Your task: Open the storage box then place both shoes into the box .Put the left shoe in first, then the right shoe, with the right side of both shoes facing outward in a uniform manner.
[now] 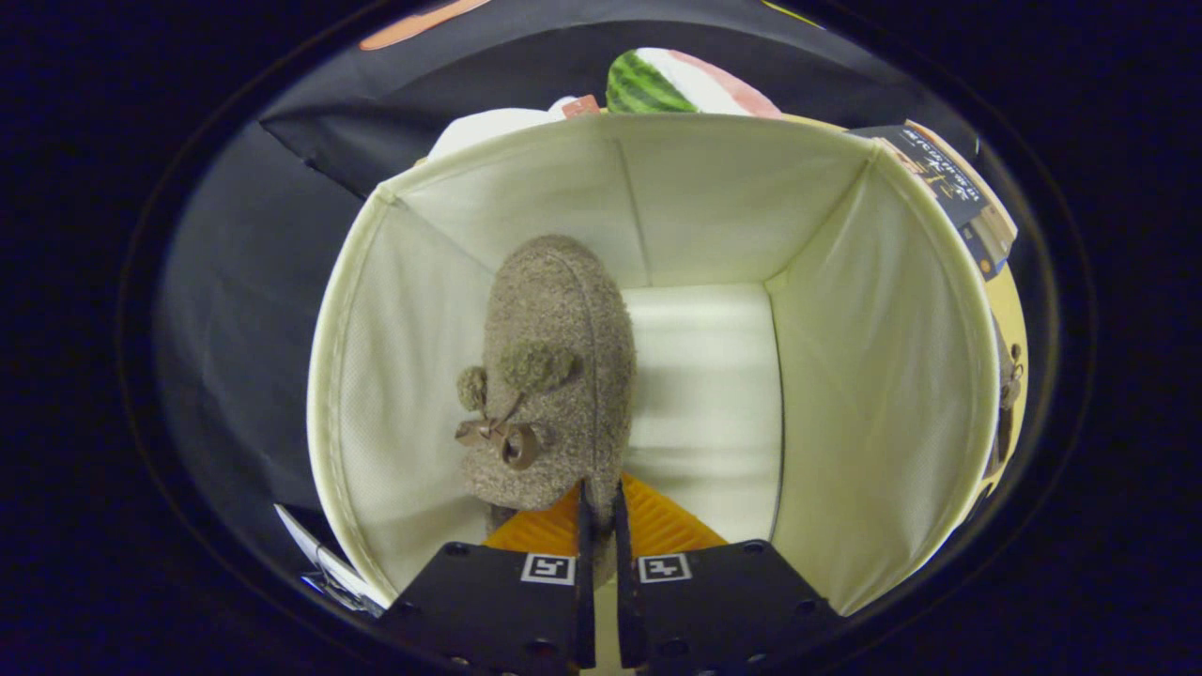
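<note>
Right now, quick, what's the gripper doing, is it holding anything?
Gripper: fingers nearly together, pinching the rear edge of the fuzzy shoe, holding it inside the open storage box.

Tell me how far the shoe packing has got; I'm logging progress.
Done: the storage box is open. In hand: the tongs are shut on a fuzzy shoe, held inside the box against its left wall. Left: release it, then add the second shoe on the bare floor beside it.
</note>
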Demonstrator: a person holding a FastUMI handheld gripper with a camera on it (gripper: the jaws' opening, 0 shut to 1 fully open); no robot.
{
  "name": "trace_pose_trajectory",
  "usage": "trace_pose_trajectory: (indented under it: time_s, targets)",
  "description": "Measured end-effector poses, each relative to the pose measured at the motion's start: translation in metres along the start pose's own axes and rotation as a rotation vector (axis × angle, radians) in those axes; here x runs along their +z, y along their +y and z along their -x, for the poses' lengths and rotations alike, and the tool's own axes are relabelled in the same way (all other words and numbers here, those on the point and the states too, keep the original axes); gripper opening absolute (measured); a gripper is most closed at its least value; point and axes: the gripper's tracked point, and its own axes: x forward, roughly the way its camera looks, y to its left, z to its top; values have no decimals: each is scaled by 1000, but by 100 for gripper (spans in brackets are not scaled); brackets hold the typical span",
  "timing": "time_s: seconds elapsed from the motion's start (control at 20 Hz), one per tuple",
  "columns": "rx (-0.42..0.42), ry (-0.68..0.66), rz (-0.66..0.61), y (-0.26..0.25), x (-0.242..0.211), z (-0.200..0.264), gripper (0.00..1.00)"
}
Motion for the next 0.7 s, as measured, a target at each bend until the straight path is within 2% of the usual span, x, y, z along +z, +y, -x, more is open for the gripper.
trace_pose_trajectory:
  time_s: [0.05,0.25,0.4,0.7]
  targets:
    - [30,0,3,4,0,3,12]
    - [97,-12,31,15,-5,32,60]
    - [94,-42,81,12,-11,68,96]
    - [146,-115,129,-21,0,144,96]
